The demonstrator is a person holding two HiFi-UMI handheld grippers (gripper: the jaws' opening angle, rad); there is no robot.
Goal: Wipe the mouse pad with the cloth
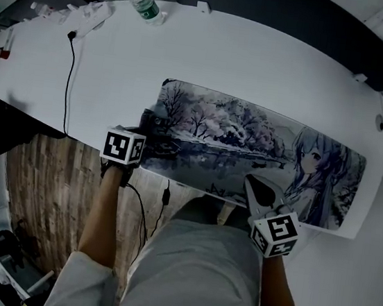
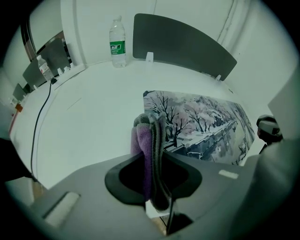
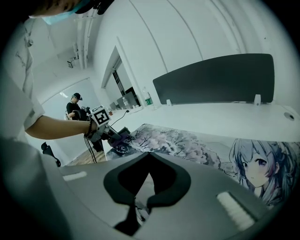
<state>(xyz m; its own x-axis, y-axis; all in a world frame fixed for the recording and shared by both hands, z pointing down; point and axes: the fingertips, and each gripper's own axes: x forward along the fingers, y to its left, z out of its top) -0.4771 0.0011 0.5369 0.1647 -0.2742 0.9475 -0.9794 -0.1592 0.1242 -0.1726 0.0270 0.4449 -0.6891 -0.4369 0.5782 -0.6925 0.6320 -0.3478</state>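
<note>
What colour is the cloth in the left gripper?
Cloth: purple and grey, clearest in left gripper view.

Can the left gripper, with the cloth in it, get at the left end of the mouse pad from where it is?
Probably yes. The left gripper, shut on the cloth, is right at the left edge of the mouse pad, with nothing lying between them.
</note>
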